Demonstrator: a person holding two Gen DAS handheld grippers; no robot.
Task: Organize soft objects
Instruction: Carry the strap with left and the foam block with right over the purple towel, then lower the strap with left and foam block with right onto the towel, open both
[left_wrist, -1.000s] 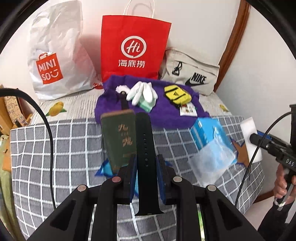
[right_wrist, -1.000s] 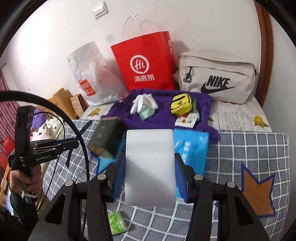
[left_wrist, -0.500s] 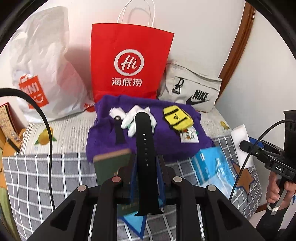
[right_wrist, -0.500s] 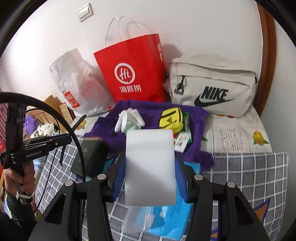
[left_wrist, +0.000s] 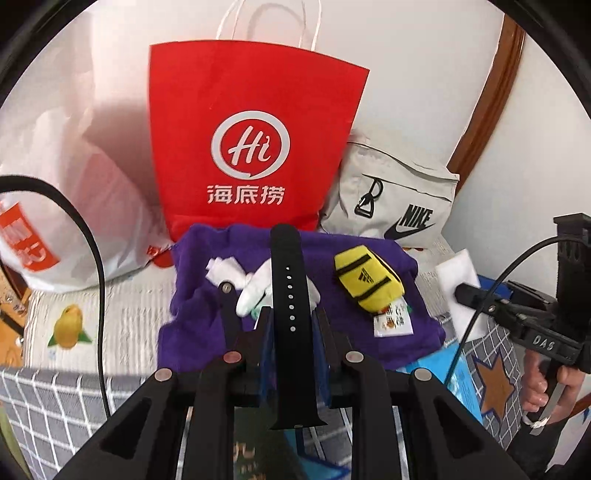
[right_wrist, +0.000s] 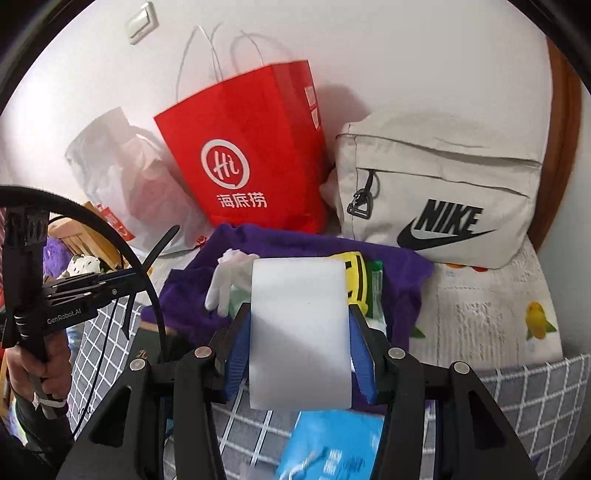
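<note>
My left gripper (left_wrist: 291, 317) is shut on a black watch strap (left_wrist: 289, 280) that stands upright between the pads, above a purple cloth (left_wrist: 207, 325). On the cloth lie a white glove (left_wrist: 255, 291), a yellow pouch (left_wrist: 367, 284) and a small card (left_wrist: 393, 321). My right gripper (right_wrist: 299, 321) is shut on a white sponge block (right_wrist: 299, 332), held over the near edge of the purple cloth (right_wrist: 295, 243). The glove (right_wrist: 229, 280) and the pouch (right_wrist: 356, 277) show partly behind the sponge. The right gripper also shows in the left wrist view (left_wrist: 469, 291).
A red paper bag (left_wrist: 251, 133), a white plastic bag (left_wrist: 62, 192) and a beige Nike bag (right_wrist: 439, 195) stand against the wall. A blue packet (right_wrist: 332, 446) and a dark green box (left_wrist: 255, 454) lie on the grey checked bedspread (right_wrist: 546, 402).
Both grippers moved forward toward the purple cloth and the bags, each still holding its object. The green box and blue packet slid down and out of the middle of view.
</note>
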